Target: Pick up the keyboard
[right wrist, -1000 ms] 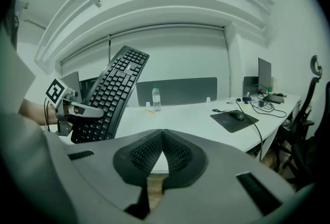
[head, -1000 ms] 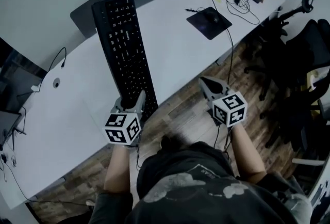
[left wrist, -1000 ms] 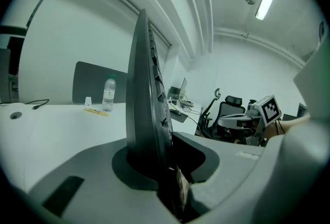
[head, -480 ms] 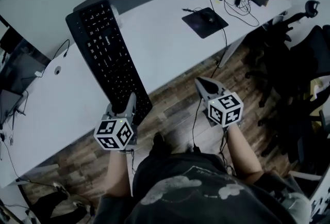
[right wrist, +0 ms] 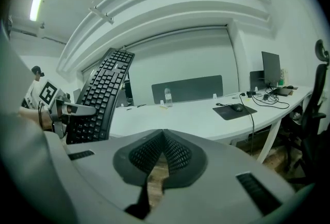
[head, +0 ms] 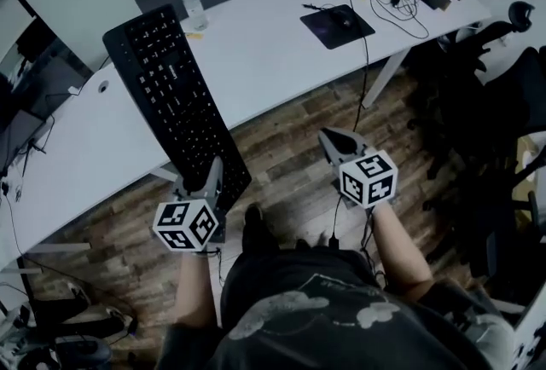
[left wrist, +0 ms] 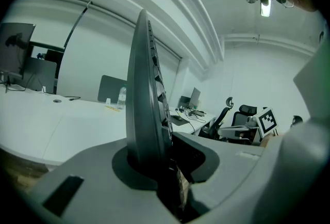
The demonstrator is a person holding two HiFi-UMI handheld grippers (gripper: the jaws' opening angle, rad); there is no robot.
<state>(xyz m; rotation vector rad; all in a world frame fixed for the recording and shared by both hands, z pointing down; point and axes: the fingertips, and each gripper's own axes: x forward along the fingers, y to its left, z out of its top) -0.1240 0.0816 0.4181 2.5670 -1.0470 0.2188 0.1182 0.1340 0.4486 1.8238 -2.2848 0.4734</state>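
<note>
Keyboard (head: 175, 100) aloft above white desk (head: 264, 61), near short end pinched edge-on in left claw (head: 212, 179), far end angled upward, likely for clearance. Right claw (head: 333, 138) fully closed, empty, over floor. Pickup appears complete.

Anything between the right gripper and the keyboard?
Nothing. Head view shows only wood floor beneath the gap from right gripper to keyboard, clamped in left gripper.
</note>
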